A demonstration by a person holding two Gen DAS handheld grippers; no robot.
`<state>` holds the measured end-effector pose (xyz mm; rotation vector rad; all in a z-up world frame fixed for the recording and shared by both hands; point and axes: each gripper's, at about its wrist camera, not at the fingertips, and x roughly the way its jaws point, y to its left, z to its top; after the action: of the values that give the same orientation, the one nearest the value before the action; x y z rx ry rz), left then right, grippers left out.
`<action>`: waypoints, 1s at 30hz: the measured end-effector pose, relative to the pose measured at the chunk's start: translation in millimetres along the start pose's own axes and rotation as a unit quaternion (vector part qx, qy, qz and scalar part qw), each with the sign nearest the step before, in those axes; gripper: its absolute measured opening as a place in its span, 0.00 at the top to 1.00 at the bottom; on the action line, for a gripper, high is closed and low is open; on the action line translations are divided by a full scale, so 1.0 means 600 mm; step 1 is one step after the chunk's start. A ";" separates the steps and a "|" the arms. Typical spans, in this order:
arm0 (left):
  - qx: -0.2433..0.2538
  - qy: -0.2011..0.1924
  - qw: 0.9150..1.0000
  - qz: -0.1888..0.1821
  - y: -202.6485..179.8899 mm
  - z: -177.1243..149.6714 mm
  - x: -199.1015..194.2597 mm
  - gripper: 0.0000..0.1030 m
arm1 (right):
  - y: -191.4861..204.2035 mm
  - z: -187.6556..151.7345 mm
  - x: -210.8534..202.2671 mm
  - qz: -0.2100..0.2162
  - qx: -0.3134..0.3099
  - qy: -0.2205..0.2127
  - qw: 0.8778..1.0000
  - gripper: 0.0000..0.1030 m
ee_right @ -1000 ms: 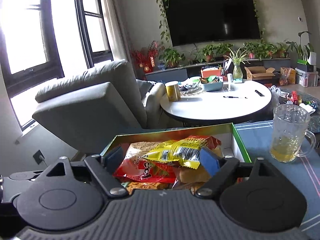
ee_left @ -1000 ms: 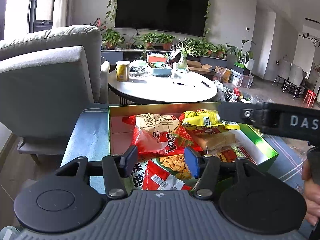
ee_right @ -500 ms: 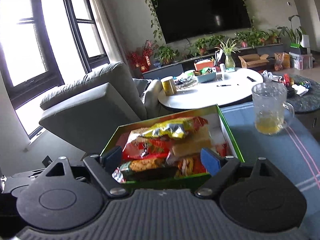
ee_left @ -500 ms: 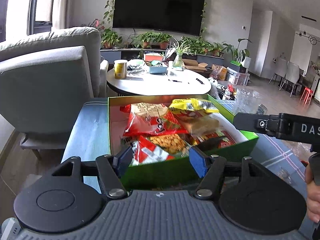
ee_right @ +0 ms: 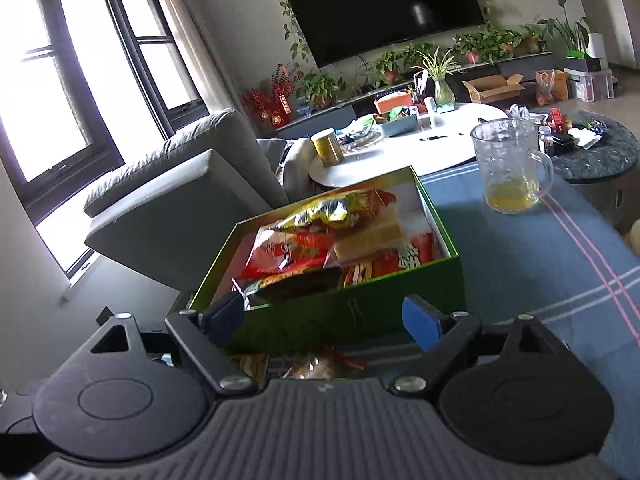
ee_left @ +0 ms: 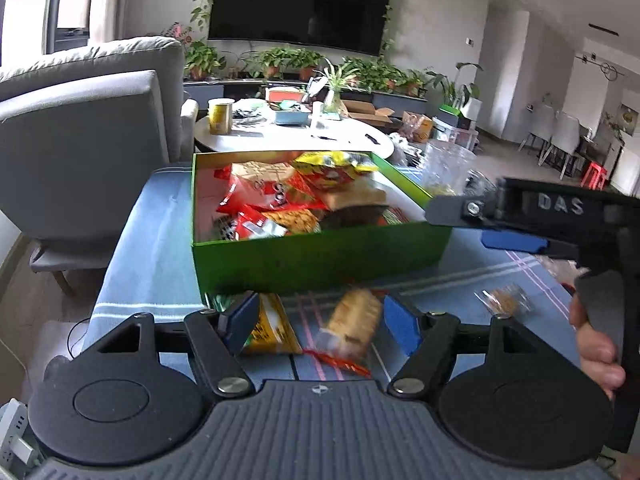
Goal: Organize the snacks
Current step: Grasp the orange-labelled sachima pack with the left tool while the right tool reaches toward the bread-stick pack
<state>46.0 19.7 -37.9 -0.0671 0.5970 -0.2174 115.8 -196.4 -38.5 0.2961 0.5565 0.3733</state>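
A green box (ee_left: 320,254) (ee_right: 352,308) holds several snack packets, with a yellow bag (ee_left: 336,166) (ee_right: 332,210) on top of red ones. My left gripper (ee_left: 322,322) is open and empty above loose snacks on the blue cloth: a yellow packet (ee_left: 272,330) and a clear pack of biscuits (ee_left: 352,330). Another small clear pack (ee_left: 504,300) lies to the right. My right gripper (ee_right: 324,316) is open and empty in front of the box; it also shows in the left wrist view (ee_left: 512,224), at the box's right corner.
A glass mug (ee_right: 510,166) with a little yellow liquid stands on the cloth right of the box. A grey armchair (ee_left: 80,140) is to the left. A white round table (ee_left: 296,136) with a yellow can and clutter is behind the box.
Both grippers have pulled back from over the box toward the table's near side. The loose snacks in front of the box have come into the left wrist view.
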 end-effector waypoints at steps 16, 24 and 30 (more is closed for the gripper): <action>0.042 0.048 0.998 -0.004 -0.039 -0.056 -0.032 0.34 | 0.009 -0.019 -0.048 -0.003 -0.003 -0.008 1.000 0.18; 0.064 0.111 0.992 0.000 -0.049 -0.097 -0.008 0.34 | 0.010 -0.022 -0.053 -0.003 0.000 -0.008 1.000 0.18; 0.055 0.126 0.991 -0.003 -0.038 -0.115 0.011 0.55 | 0.010 -0.025 -0.049 -0.004 0.002 -0.001 1.000 0.18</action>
<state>8.1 -3.8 -95.5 0.0658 0.8345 -0.2671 82.7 -201.1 -35.1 0.2991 0.5565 0.3644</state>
